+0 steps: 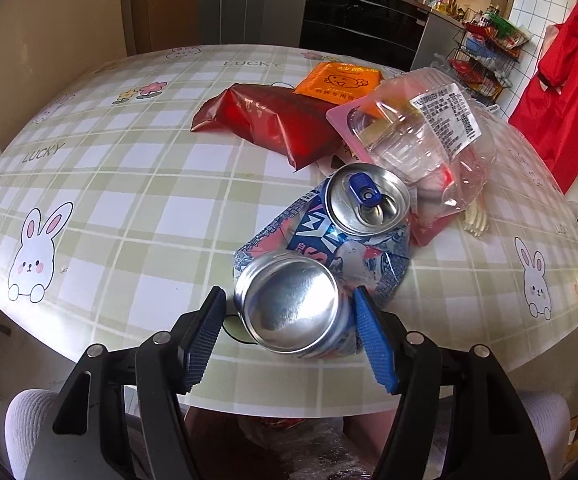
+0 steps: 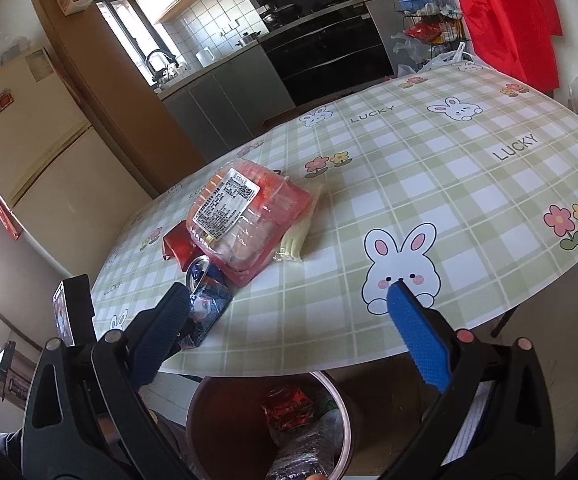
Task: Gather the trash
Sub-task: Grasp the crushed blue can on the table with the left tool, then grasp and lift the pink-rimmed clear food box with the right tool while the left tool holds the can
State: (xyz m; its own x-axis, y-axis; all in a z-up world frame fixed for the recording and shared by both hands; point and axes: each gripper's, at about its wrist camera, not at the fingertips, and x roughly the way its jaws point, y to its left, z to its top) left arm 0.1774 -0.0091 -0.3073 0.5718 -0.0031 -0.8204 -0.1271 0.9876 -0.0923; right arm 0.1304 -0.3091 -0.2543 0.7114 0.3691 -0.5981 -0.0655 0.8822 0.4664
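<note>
**A:** Trash first, left to right across the table (image 1: 101, 184): red foil packet (image 1: 273, 124), orange sachet (image 1: 337, 80) behind it, then the clear plastic clamshell (image 1: 421, 128) with its printed label. Nearest the front edge lies the crushed can (image 1: 317, 256), base toward the camera.

**B:** And the left gripper (image 1: 289, 322)?

**A:** Its blue pads straddle the can's base end, one on each side. The fingers stand fairly wide; I see a sliver of gap on the left pad, and the right one looks at or near the metal. I'd judge it not yet clamped.

**B:** So the step in hand is picking up the can?

**A:** That's my reading. The next move calls for closing onto the dented body, then lifting clear of the clamshell, which touches the can's far end.

**B:** Right side?

**A:** The right gripper (image 2: 289, 300) hangs over the table's near edge, fingers spread wide, nothing between them. Below, just under that edge, sits the bin (image 2: 209, 412) with wrappers already inside.

**B:** Room to move?

**A:** Plenty: the tablecloth to the right of the pile is bare, and the can sits near the edge above the bin, so the carry looks brief. The dented can may slip.
</note>
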